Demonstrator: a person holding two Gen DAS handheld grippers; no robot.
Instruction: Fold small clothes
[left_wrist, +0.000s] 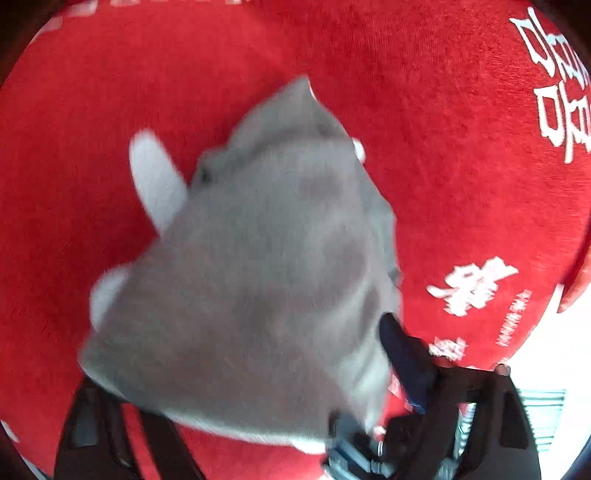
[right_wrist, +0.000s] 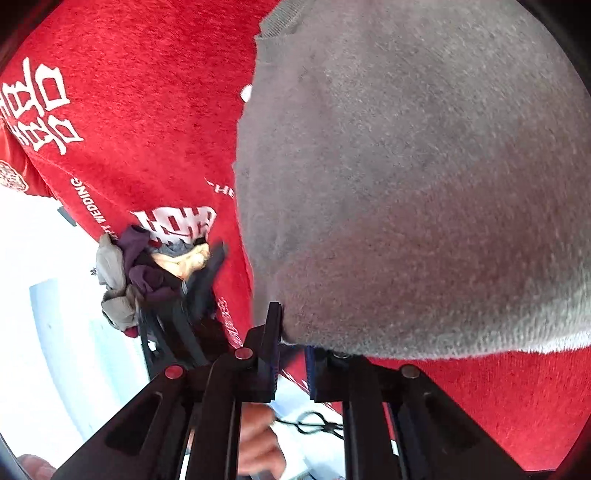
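A small grey garment (left_wrist: 258, 266) with white trim hangs lifted above the red cloth (left_wrist: 443, 147), blurred by motion. It drapes over my left gripper; only one dark finger (left_wrist: 399, 343) shows beside it, the other is hidden under the fabric. In the right wrist view the same grey garment (right_wrist: 406, 184) fills most of the frame. My right gripper (right_wrist: 291, 332) has its jaws close together, pinching the garment's lower edge.
The red cloth (right_wrist: 147, 110) carries white Chinese characters and lettering. A pile of small clothes (right_wrist: 155, 273), grey, purple and tan, lies at its edge. Beyond the edge is a white surface (right_wrist: 55, 332). A hand (right_wrist: 258, 443) shows below the right gripper.
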